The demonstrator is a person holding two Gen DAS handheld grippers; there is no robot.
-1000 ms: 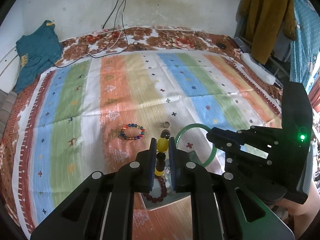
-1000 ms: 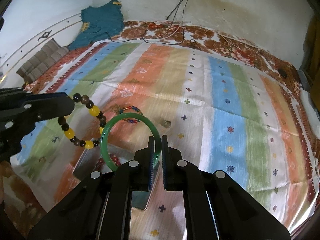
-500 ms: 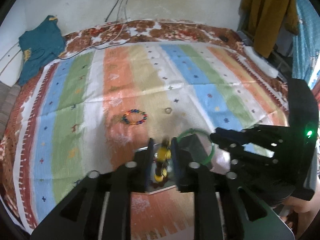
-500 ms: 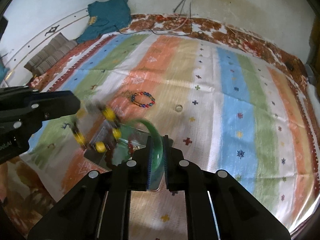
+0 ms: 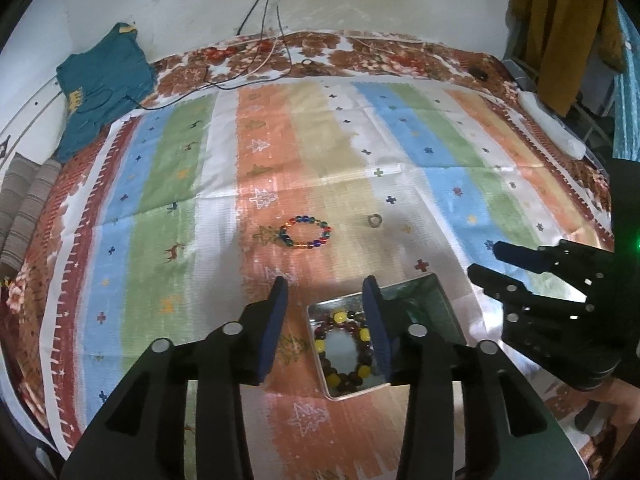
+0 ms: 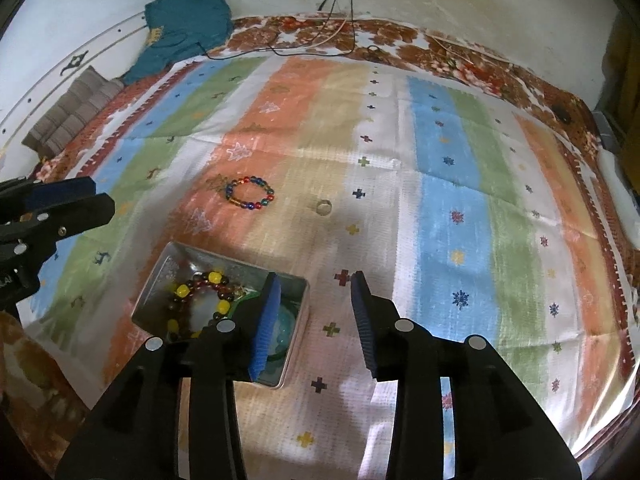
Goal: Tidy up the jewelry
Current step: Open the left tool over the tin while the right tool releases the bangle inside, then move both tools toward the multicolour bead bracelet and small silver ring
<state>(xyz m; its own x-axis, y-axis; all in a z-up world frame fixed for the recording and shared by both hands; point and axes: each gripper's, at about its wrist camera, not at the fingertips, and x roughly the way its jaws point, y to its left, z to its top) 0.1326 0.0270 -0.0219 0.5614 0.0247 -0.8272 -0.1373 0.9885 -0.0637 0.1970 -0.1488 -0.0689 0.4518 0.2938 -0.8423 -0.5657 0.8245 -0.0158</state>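
With both grippers' jaws opening and empty, the multicoloured bead bracelet (image 5: 306,232) lies on the bedspread (image 5: 452,196) at twelve o'clock of the tin (image 5: 436,300) (left gripper (image 5: 326,322) nearer).

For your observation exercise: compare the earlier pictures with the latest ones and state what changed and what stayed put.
Both grippers let go. The left gripper dropped the yellow-and-brown bead bracelet into the shiny metal tin; the right gripper dropped the green bangle beside it. Both jaws are opening, empty. The multicoloured bead bracelet and small ring stayed on the cloth.
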